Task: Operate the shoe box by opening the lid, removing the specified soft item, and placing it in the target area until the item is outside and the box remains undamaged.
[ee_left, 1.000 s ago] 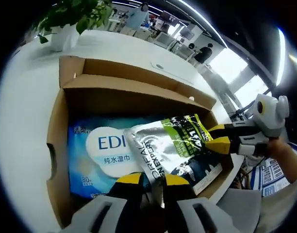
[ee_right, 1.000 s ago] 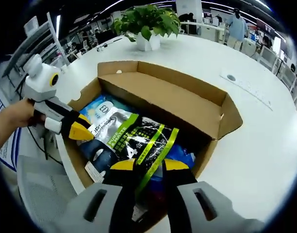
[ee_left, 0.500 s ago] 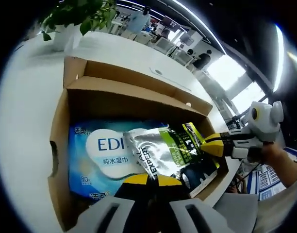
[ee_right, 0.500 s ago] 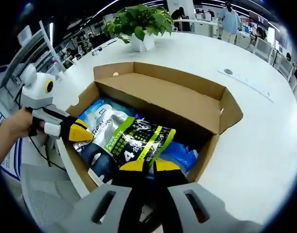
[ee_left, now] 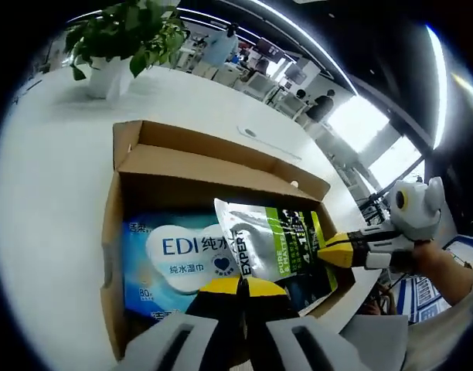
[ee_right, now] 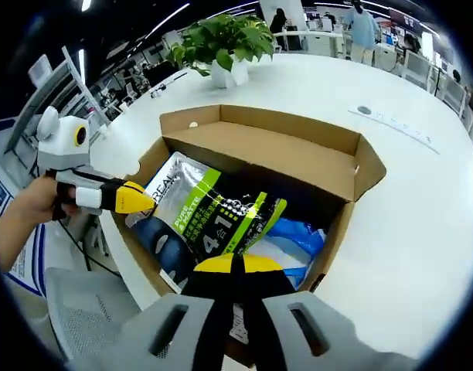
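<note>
Left hand-held gripper point(ee_left: 240, 285) apparently pinching silver pouch point(ee_left: 271, 241), wipes pack point(ee_left: 171, 259) beneath

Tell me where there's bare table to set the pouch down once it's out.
The table is bare between the box and the plant, and past the box's far end. Inside the box it is crowded: pouch over wipes, both tools at its edges.

Probably an open-plan office: long white table point(ee_right: 422, 224), potted plant point(ee_right: 225, 46), blurry desks behind.
</note>
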